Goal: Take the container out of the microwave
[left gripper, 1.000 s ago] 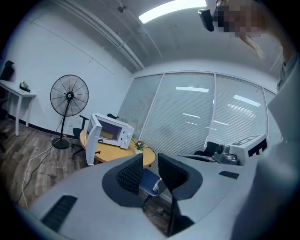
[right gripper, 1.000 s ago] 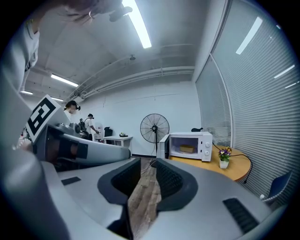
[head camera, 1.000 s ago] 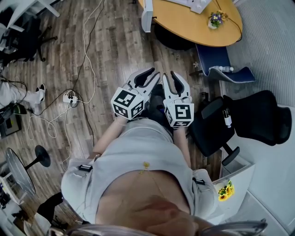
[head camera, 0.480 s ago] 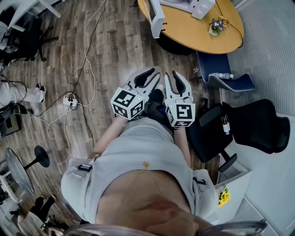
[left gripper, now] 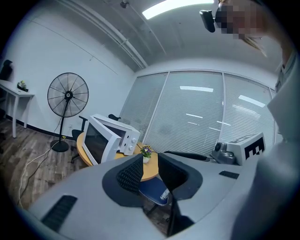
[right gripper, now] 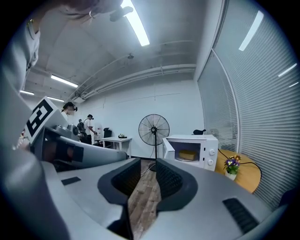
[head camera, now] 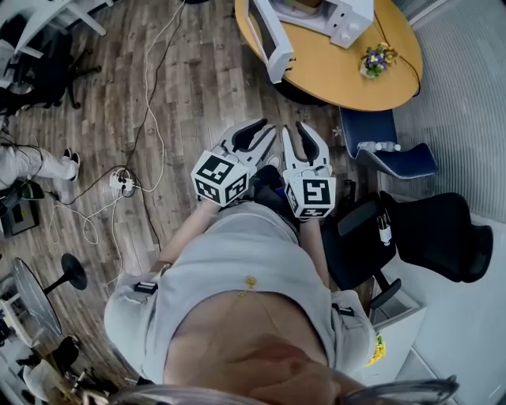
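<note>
A white microwave (head camera: pixel 336 16) stands on a round wooden table (head camera: pixel 356 67) at the top of the head view, its door (head camera: pixel 270 39) swung open. In the right gripper view the microwave (right gripper: pixel 197 150) shows a yellowish container (right gripper: pixel 187 154) inside its open cavity. My left gripper (head camera: pixel 257 136) and right gripper (head camera: pixel 298 134) are held side by side in front of the person's body, well short of the table. Both are open with nothing between the jaws. The left gripper (left gripper: pixel 150 166) faces the microwave (left gripper: pixel 110 136) door side; the right gripper (right gripper: pixel 147 176) points along the wood floor.
A small flower pot (head camera: pixel 371 57) sits on the table beside the microwave. A blue chair (head camera: pixel 379 142) and a black office chair (head camera: pixel 431 229) stand to the right. Cables and a power strip (head camera: pixel 122 178) lie on the floor at left. A standing fan (right gripper: pixel 153 131) is behind.
The table and microwave have slid further into the head view and come nearer as the person walks toward them. Both grippers keep the same open pose before the body.
</note>
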